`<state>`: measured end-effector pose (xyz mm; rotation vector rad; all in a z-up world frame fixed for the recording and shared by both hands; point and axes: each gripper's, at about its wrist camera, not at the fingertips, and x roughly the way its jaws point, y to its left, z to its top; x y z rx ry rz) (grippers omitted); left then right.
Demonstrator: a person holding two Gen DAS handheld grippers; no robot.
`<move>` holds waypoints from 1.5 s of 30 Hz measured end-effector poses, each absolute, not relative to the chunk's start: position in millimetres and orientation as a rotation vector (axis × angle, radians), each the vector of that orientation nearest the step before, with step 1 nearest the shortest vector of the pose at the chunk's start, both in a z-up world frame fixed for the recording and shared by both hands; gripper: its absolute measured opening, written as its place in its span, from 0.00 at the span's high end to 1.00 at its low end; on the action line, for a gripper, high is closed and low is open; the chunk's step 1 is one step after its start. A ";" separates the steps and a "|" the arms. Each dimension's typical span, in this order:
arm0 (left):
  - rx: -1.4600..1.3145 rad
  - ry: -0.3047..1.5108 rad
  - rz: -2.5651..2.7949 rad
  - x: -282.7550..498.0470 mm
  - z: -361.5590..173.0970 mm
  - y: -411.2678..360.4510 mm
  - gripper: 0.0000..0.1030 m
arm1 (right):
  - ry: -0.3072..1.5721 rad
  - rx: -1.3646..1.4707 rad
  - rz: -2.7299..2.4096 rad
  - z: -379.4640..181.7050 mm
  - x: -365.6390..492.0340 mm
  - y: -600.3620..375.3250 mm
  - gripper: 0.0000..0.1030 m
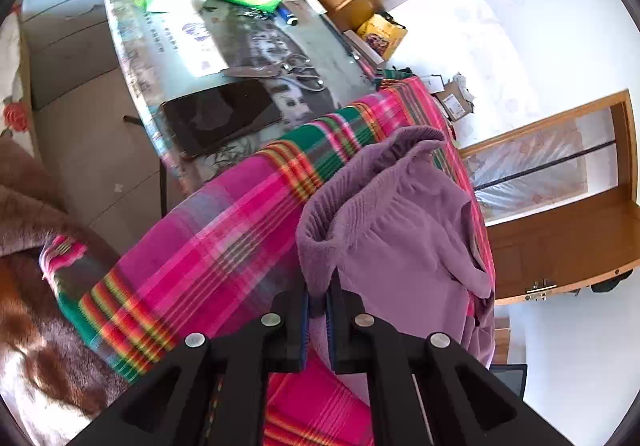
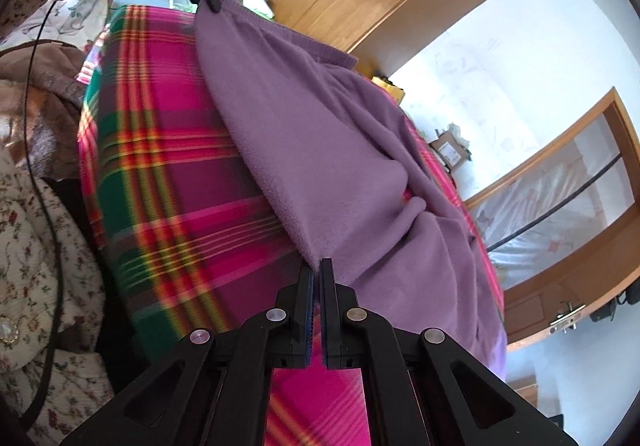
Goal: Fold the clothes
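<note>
While draped over plaid blanket (image 2: 168, 182), purple sweater (image 2: 320, 150) pinched by left gripper (image 1: 318, 286), right gripper (image 2: 318, 266).

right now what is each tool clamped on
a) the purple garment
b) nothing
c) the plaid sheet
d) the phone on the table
a, the left tool and the right tool each pinch an edge of the purple garment lifted over the plaid sheet.

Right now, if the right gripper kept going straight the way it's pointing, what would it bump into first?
Probably the purple garment itself: the right gripper is shut on its near edge, and the cloth stretches ahead over the pink plaid bedcover. Beyond that lies the left gripper, though depth is hard to judge.
</note>
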<state>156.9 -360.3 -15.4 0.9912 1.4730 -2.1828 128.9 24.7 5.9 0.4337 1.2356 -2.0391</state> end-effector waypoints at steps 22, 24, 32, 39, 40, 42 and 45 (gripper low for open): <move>0.990 1.519 -2.164 193.6 -28.7 -361.4 0.96 | 1.208 0.495 -2.022 -0.4 138.0 26.1 0.98; 0.993 1.518 -2.163 193.1 -29.1 -361.2 0.96 | 1.191 0.500 -2.046 3.4 133.3 27.8 0.99; 0.998 1.519 -2.154 193.8 -30.4 -364.1 0.96 | 1.020 0.596 -2.193 22.2 100.6 45.2 0.97; 1.029 1.411 -2.180 200.5 -21.5 -363.2 0.95 | 0.996 0.595 -2.169 18.7 91.0 30.9 0.97; 1.006 1.386 -2.184 203.4 -16.4 -364.8 0.95 | 0.985 0.592 -2.169 19.0 89.2 28.4 0.96; 0.977 1.337 -2.187 208.1 -7.3 -369.2 0.95 | 0.963 0.585 -2.165 20.7 85.8 22.6 0.96; 0.954 1.284 -2.231 204.8 7.3 -376.6 0.95 | 0.929 0.573 -2.149 23.1 82.1 9.8 0.96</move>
